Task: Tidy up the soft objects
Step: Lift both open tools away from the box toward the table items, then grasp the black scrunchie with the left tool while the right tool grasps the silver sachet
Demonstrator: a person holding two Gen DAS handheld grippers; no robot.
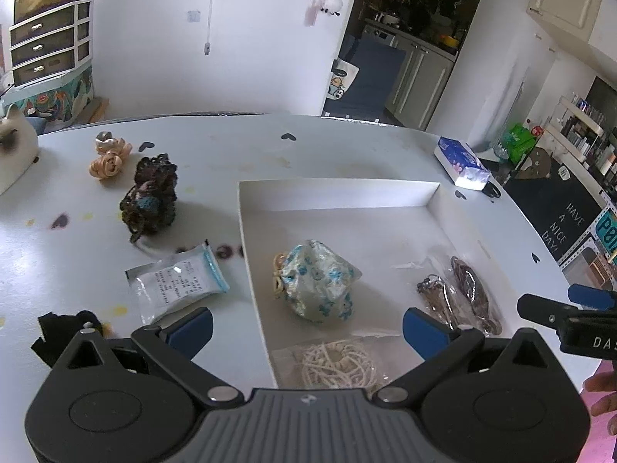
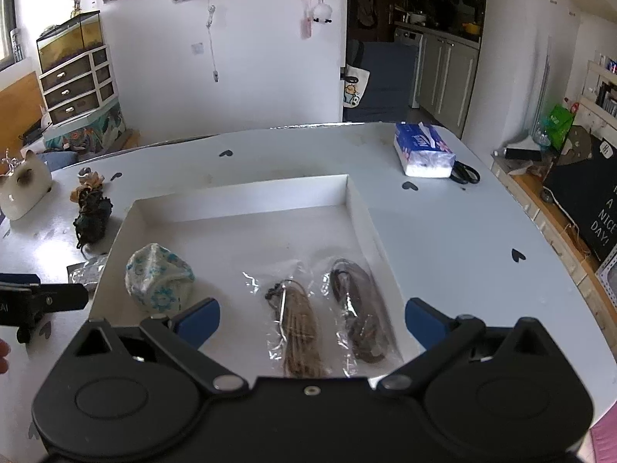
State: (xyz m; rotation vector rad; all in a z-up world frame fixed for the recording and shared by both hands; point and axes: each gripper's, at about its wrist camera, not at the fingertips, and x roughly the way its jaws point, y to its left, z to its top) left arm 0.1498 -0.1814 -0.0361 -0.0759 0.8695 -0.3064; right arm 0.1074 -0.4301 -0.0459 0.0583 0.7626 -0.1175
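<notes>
Presently, items listed left to right across the white tabletop (image 1: 347, 146):

1. Cat figurine (image 1: 13, 146), cream with dark face, at the far left edge.
2. Two peach fabric rosettes (image 1: 110, 156), close together, just right of the figurine.
3. Dark crocheted piece (image 1: 152, 196) with a blue patch, standing just beside the rosettes.
4. Clear sachet (image 1: 177, 285) with printed text and a blue strip, lying flat near the left wall of the box.
5. Black cloth scrap (image 1: 58, 328), nearest the left gripper, partly hidden behind it.
6. Shallow white box (image 2: 358, 208), open-topped, centre of the tabletop. Contents:
 - blue-and-white floral pouch (image 1: 320, 281) with a pale beaded tie, left part of the floor;
 - bagged cream cord bundle (image 1: 335, 362), near front edge, seen only in the left wrist view;
 - bagged tan cord (image 2: 299, 328), centre;
 - bagged dark brown cord (image 2: 358, 308), just beside it on the right.
7. Blue tissue pack (image 2: 422, 150), far right, well apart from the box.
8. Black scissors (image 2: 466, 173), touching or just beside the tissue pack.

Left gripper (image 1: 306, 330): jaws wide, nothing between them, above the front left part of the box.
Right gripper (image 2: 312, 320): jaws wide, empty, above the two bagged cords.
</notes>
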